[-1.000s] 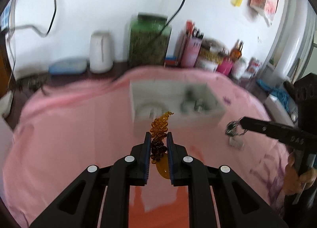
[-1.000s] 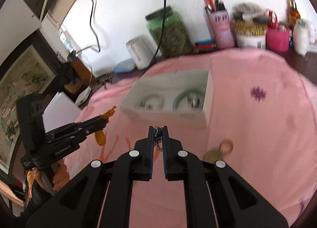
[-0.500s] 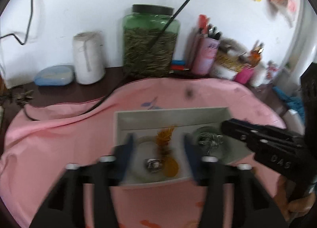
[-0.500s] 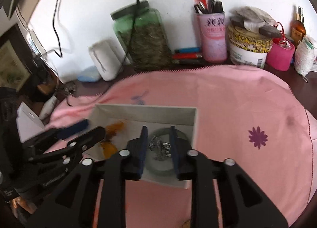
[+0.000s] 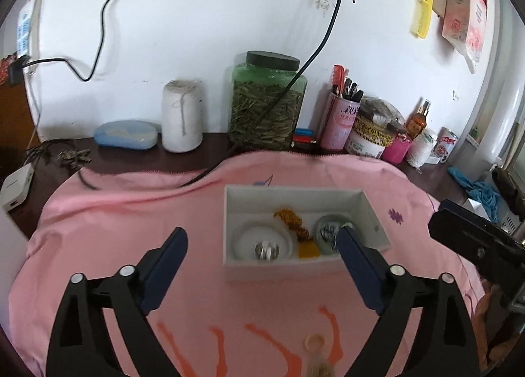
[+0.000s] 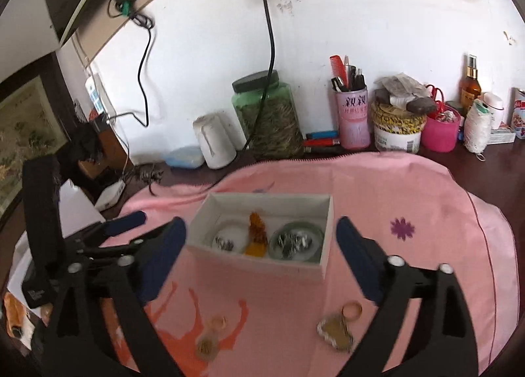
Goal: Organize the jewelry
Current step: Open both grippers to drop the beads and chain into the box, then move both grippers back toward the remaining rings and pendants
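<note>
A white open box (image 5: 229, 213) (image 6: 326, 246) sits on the pink cloth. Inside lie an amber bead pendant (image 5: 295, 226) (image 6: 257, 232), a white bangle with silver pieces (image 5: 264, 246) (image 6: 226, 236), and a green bangle with a silver chain (image 5: 329, 232) (image 6: 295, 241). My left gripper (image 5: 262, 242) is open and empty, just in front of the box. My right gripper (image 6: 259, 229) is open and empty, also in front of the box. Two keychain charms (image 6: 336, 331) (image 6: 210, 341) lie on the cloth nearer me; one shows in the left view (image 5: 316, 354).
Along the wall stand a green jar (image 5: 267, 101), a white roll (image 5: 182, 114), a pink pen cup (image 5: 341, 118), tins and bottles (image 6: 398, 124). A black cable (image 5: 210, 170) runs onto the cloth. A white block (image 6: 78, 206) stands at left.
Both grippers carried their jewelry to the box, opened and let go: the amber pendant and the silver chain now lie inside. Both grippers have drawn back, wide open.
</note>
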Tool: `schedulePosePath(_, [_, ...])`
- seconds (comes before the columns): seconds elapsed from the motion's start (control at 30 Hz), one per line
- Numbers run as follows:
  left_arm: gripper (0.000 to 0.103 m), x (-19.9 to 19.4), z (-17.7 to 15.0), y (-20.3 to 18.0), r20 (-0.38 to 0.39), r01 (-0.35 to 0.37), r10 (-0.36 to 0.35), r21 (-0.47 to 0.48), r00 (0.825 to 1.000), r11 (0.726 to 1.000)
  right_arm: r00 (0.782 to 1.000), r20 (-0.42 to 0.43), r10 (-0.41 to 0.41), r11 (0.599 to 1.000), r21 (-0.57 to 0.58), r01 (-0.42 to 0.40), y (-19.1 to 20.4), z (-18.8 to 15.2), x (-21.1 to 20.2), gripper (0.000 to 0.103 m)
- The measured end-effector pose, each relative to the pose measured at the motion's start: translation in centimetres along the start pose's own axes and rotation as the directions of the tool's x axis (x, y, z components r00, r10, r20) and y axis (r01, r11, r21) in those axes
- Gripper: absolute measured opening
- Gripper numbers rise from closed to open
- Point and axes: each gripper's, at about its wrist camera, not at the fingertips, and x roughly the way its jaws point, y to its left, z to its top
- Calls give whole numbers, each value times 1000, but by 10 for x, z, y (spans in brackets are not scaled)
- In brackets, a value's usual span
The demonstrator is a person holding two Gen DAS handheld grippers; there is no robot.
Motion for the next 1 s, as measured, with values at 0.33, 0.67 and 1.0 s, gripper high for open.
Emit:
schedulePosePath(0.33, [97,-9,-77,-6,-86,-49,56,76,995,996,997,-16,-81,997,-7,81,-19,-60,-21,96])
schedulePosePath(0.67, [97,-22,-82,-35,-5,-77,79,195,997,978,994,-11,-109,993,45,109,-30,-61,-23,96])
schedulePosePath(1.0, [97,-19,-85,-38,-7,-105,109,222,994,969,996,-26,-85,990,112,87,-38,-57,-24,96])
